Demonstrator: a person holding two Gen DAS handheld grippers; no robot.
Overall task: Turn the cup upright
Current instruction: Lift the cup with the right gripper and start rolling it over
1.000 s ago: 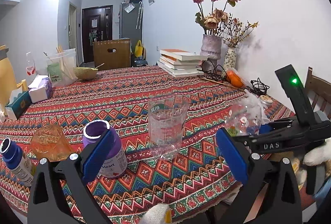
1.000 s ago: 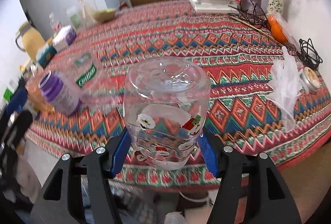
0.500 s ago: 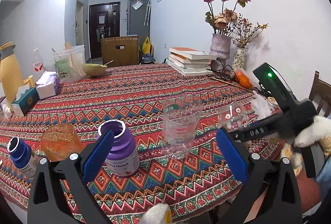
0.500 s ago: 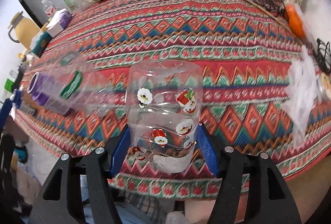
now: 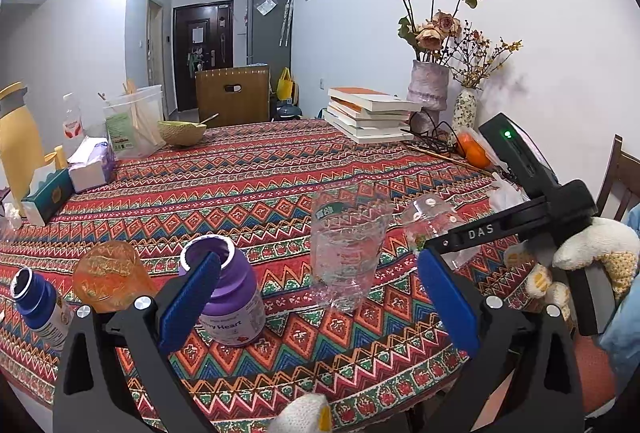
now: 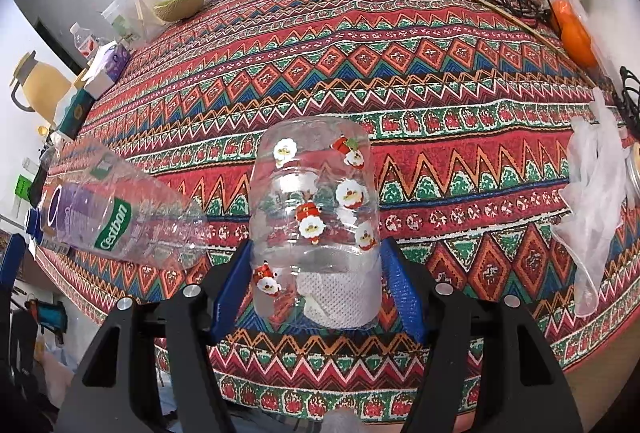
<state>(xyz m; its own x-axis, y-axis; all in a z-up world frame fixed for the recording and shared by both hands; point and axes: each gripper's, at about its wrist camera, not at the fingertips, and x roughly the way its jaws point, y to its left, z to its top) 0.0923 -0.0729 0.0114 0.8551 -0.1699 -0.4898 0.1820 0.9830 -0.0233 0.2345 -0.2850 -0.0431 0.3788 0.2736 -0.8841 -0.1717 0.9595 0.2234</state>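
My right gripper is shut on a clear plastic cup with Santa stickers. It holds the cup above the table's near edge with the closed base pointing away from the camera and the mouth toward it. The same cup shows in the left wrist view, tilted in the right gripper. My left gripper is open and empty, low over the near table edge.
A clear cut-off bottle cup stands upright on the patterned tablecloth. A purple jar, an orange cup and a blue bottle stand at the near left. Books, vases and a plastic glove lie further off.
My right gripper has turned the Santa cup so that its base tips away and down toward the table, and has moved it in over the cloth. The left gripper has risen slightly.
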